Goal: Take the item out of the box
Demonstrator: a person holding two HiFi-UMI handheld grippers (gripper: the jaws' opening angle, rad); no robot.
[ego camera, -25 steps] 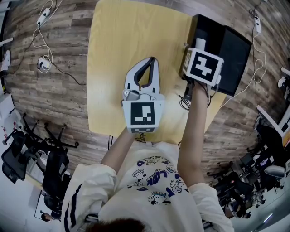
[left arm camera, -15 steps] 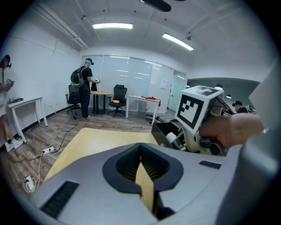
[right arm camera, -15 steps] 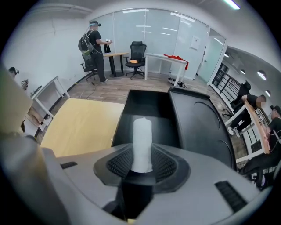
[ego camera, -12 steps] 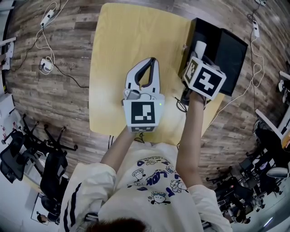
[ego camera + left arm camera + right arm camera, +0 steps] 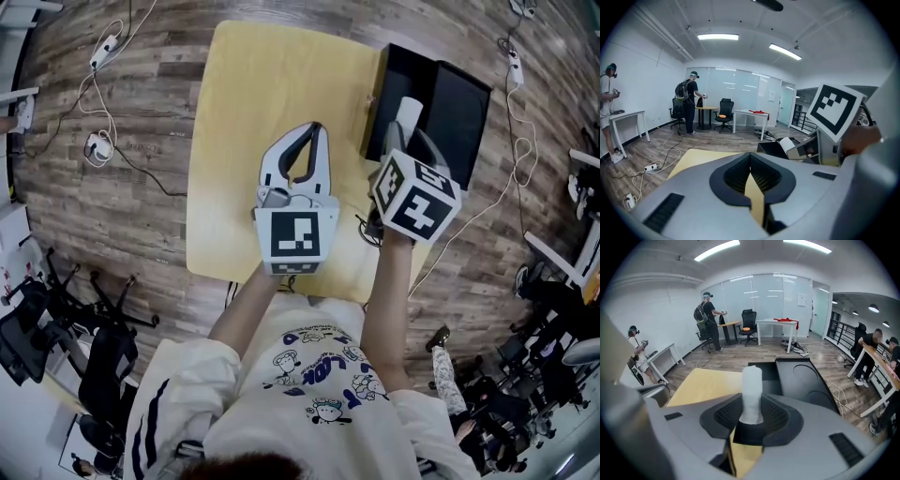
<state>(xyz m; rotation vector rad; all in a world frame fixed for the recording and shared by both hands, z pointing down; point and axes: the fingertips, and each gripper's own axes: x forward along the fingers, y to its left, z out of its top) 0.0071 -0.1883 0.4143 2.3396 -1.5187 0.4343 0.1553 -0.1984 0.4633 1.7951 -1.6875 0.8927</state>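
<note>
An open black box (image 5: pixel 464 98) lies at the far right corner of the yellow table (image 5: pixel 253 84); its lid (image 5: pixel 808 380) has round recesses. My right gripper (image 5: pixel 413 142) is shut on a white cylinder (image 5: pixel 407 113) and holds it above the box's near end. In the right gripper view the white cylinder (image 5: pixel 751 387) stands upright between the black pads (image 5: pixel 780 416). My left gripper (image 5: pixel 312 131) hovers over the middle of the table, its fingertips together and nothing between them. In the left gripper view, my left gripper (image 5: pixel 750 157) points at the table's far edge.
Black cables (image 5: pixel 371 218) hang at the table's near right edge. Power strips and cords (image 5: pixel 97 145) lie on the wooden floor to the left. Office chairs (image 5: pixel 94 291) stand at the lower left. People (image 5: pixel 708 315) stand at desks far off.
My right gripper has lifted the white cylinder up out of the box and drawn back toward the person, tilting as it went. My left gripper has risen a little.
</note>
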